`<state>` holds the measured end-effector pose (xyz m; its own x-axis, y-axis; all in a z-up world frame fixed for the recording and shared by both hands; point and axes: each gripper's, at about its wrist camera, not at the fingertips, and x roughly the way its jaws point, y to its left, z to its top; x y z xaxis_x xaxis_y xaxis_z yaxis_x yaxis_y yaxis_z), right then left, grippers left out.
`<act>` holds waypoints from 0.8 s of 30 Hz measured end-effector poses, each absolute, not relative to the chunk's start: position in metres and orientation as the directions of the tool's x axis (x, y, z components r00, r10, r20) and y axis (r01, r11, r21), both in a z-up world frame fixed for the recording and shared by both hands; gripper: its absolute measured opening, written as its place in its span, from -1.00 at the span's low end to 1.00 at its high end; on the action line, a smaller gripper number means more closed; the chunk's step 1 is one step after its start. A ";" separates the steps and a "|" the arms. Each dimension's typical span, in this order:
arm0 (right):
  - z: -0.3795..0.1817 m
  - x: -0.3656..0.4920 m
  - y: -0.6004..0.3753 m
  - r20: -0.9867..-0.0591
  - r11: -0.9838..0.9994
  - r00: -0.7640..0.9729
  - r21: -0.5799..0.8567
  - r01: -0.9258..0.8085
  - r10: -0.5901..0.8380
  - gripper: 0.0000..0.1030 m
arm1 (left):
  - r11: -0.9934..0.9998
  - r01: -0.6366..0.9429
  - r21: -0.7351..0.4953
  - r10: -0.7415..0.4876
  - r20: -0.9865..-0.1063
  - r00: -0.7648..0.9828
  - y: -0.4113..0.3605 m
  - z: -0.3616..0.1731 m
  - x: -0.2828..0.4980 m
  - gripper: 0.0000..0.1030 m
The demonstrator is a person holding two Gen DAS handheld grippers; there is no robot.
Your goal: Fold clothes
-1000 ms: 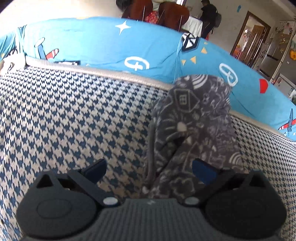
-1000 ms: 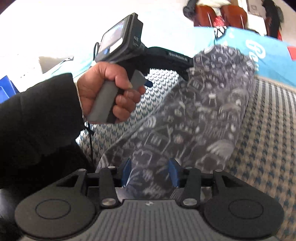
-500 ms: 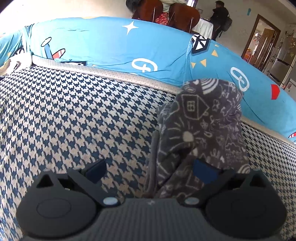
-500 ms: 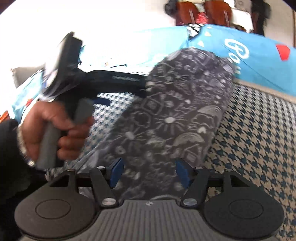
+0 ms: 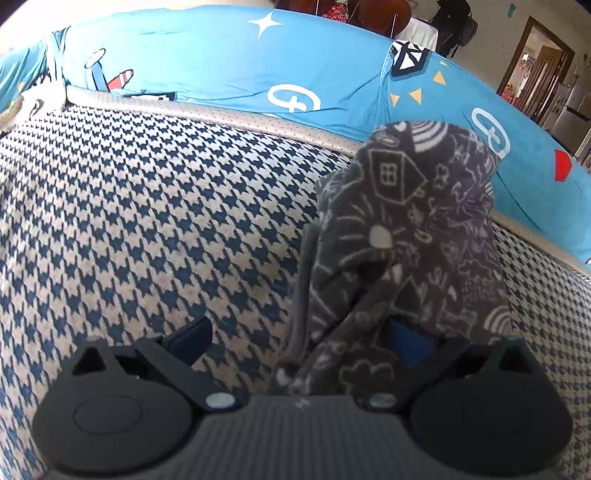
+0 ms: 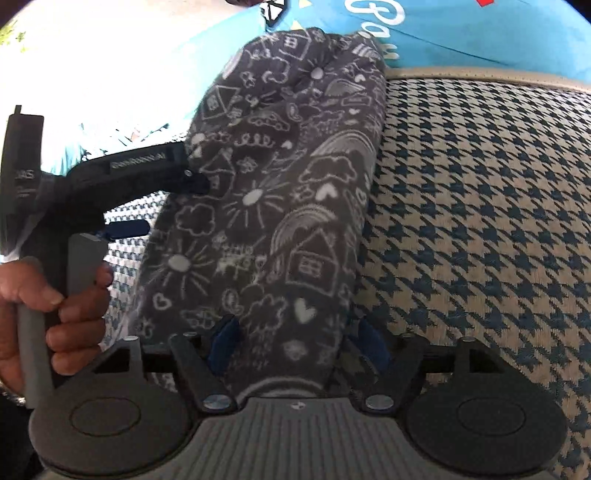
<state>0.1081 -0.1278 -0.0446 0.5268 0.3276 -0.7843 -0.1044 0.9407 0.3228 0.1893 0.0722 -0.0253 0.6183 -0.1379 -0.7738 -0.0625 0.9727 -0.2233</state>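
Note:
A dark grey garment (image 5: 413,229) printed with white houses, suns and rainbows lies as a long folded strip on the houndstooth sofa seat (image 5: 147,221). My left gripper (image 5: 299,339) stands wide open; the cloth's near end drapes over its right finger (image 5: 410,343), while the left finger sits on bare seat. In the right wrist view the garment (image 6: 280,206) runs away between the fingers of my right gripper (image 6: 297,339). Its jaws are opening: the left pad (image 6: 225,336) is at the cloth's edge, the right pad (image 6: 369,343) stands off it.
A bright blue cartoon-print cushion (image 5: 258,74) runs along the back of the seat. A hand (image 6: 70,314) holds the left gripper's handle at the left of the right wrist view. Beyond the sofa are chairs, a standing person (image 5: 454,22) and a doorway (image 5: 532,62).
The right gripper's jaws have spread wider around the garment, and its view has rolled and swung, so the hand with the left gripper now sits lower left. The left wrist view barely changed.

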 end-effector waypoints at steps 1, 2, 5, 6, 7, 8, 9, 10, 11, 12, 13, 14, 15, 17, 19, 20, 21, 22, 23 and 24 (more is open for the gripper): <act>-0.045 0.108 -0.129 -0.782 0.939 0.528 0.327 -0.104 0.331 0.45 | 0.973 -0.060 -0.222 -0.139 -0.774 0.618 0.072 -0.025 0.189 1.00; -0.045 0.108 -0.129 -0.782 0.939 0.528 0.328 -0.106 0.333 0.45 | 0.973 -0.061 -0.222 -0.138 -0.773 0.619 0.072 -0.025 0.188 1.00; -0.048 0.109 -0.130 -0.782 0.938 0.525 0.332 -0.105 0.336 0.48 | 0.972 -0.065 -0.224 -0.135 -0.767 0.627 0.073 -0.023 0.186 1.00; -0.048 0.109 -0.131 -0.782 0.936 0.523 0.335 -0.104 0.338 0.50 | 0.972 -0.067 -0.227 -0.135 -0.764 0.631 0.074 -0.022 0.185 1.00; -0.049 0.109 -0.131 -0.783 0.936 0.521 0.337 -0.105 0.340 0.51 | 0.971 -0.070 -0.227 -0.132 -0.761 0.635 0.074 -0.021 0.185 1.00; -0.049 0.109 -0.131 -0.783 0.936 0.520 0.337 -0.105 0.340 0.54 | 0.971 -0.072 -0.228 -0.131 -0.758 0.639 0.074 -0.020 0.184 1.00; -0.049 0.109 -0.131 -0.784 0.936 0.520 0.335 -0.107 0.340 0.56 | 0.970 -0.072 -0.230 -0.132 -0.756 0.641 0.074 -0.020 0.184 1.00; -0.049 0.109 -0.130 -0.784 0.936 0.519 0.333 -0.110 0.340 0.58 | 0.970 -0.072 -0.233 -0.133 -0.754 0.643 0.074 -0.019 0.183 1.00; -0.050 0.109 -0.130 -0.785 0.937 0.518 0.330 -0.113 0.339 0.59 | 0.970 -0.071 -0.234 -0.134 -0.751 0.646 0.073 -0.018 0.183 1.00; -0.050 0.109 -0.129 -0.786 0.938 0.517 0.327 -0.117 0.338 0.61 | 0.969 -0.069 -0.236 -0.136 -0.748 0.650 0.074 -0.018 0.183 1.00; -0.050 0.109 -0.129 -0.786 0.938 0.517 0.324 -0.120 0.338 0.62 | 0.970 -0.068 -0.235 -0.135 -0.745 0.653 0.073 -0.017 0.183 1.00; -0.051 0.109 -0.128 -0.786 0.939 0.517 0.323 -0.121 0.337 0.63 | 0.970 -0.067 -0.232 -0.132 -0.742 0.657 0.072 -0.016 0.183 1.00; -0.051 0.109 -0.128 -0.786 0.938 0.518 0.324 -0.121 0.338 0.65 | 0.971 -0.067 -0.231 -0.130 -0.740 0.659 0.072 -0.016 0.183 1.00; -0.052 0.109 -0.129 -0.784 0.938 0.519 0.327 -0.119 0.339 0.65 | 0.971 -0.068 -0.229 -0.127 -0.737 0.664 0.072 -0.015 0.182 1.00; -0.052 0.108 -0.129 -0.784 0.937 0.520 0.326 -0.121 0.340 0.66 | 0.971 -0.069 -0.227 -0.124 -0.734 0.668 0.072 -0.015 0.182 1.00; -0.051 0.108 -0.130 -0.783 0.937 0.520 0.328 -0.120 0.341 0.66 | 0.972 -0.069 -0.226 -0.123 -0.732 0.670 0.072 -0.014 0.181 1.00; -0.051 0.108 -0.130 -0.782 0.936 0.520 0.331 -0.119 0.343 0.66 | 0.972 -0.069 -0.225 -0.122 -0.731 0.672 0.072 -0.014 0.181 1.00; -0.052 0.108 -0.131 -0.782 0.935 0.520 0.334 -0.117 0.344 0.66 | 0.972 -0.069 -0.226 -0.122 -0.729 0.673 0.072 -0.014 0.181 1.00; -0.052 0.108 -0.131 -0.782 0.935 0.519 0.336 -0.117 0.346 0.67 | 0.972 -0.070 -0.226 -0.121 -0.729 0.673 0.072 -0.014 0.181 1.00; -0.052 0.109 -0.131 -0.782 0.934 0.518 0.336 -0.118 0.347 0.69 | 0.972 -0.070 -0.225 -0.120 -0.729 0.674 0.072 -0.014 0.181 1.00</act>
